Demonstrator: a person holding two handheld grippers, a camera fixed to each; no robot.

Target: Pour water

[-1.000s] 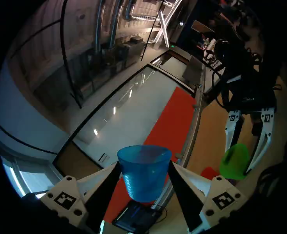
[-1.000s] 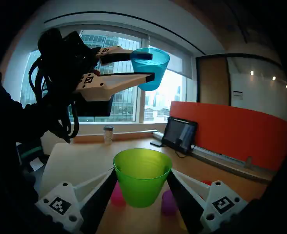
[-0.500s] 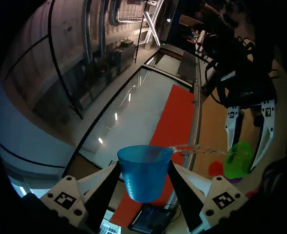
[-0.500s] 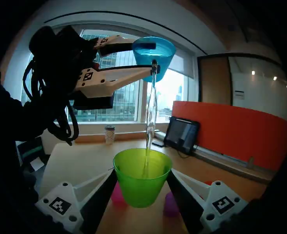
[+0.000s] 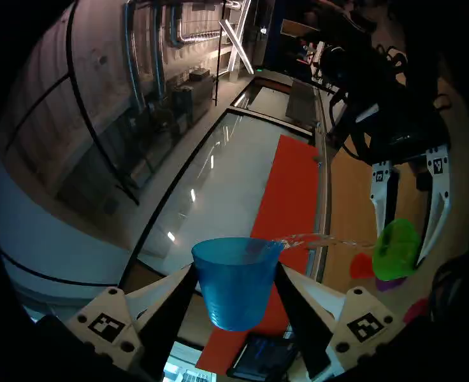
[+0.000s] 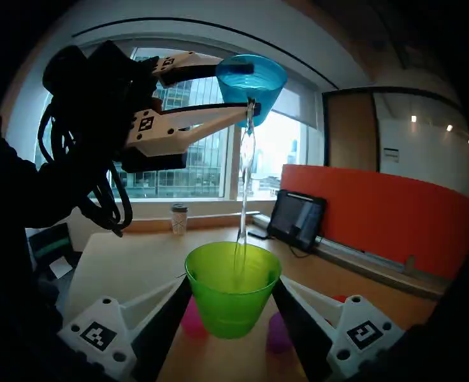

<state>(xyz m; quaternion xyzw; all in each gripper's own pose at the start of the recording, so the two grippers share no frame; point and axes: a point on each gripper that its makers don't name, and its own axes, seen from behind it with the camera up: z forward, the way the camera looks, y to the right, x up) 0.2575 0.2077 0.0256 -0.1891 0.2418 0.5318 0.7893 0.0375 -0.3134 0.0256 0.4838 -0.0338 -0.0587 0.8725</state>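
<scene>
Left gripper (image 5: 236, 270) clamped on tilted blue cup (image 5: 236, 293), water (image 6: 244, 191) streaming into green cup (image 6: 232, 305) pinched by right gripper (image 6: 232, 283) above wooden table (image 6: 139, 261); tablet (image 6: 294, 219) at its far edge.

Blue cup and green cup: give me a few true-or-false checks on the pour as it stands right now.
1. The left hand-held gripper holds the blue cup tilted above the green cup. True.
2. The water stream spills past the green cup. False: it lands inside the cup.
3. Nothing holds the green cup. False: the right hand-held gripper grips it between both fingers.
4. A tablet stands on the table behind the green cup. True.
</scene>
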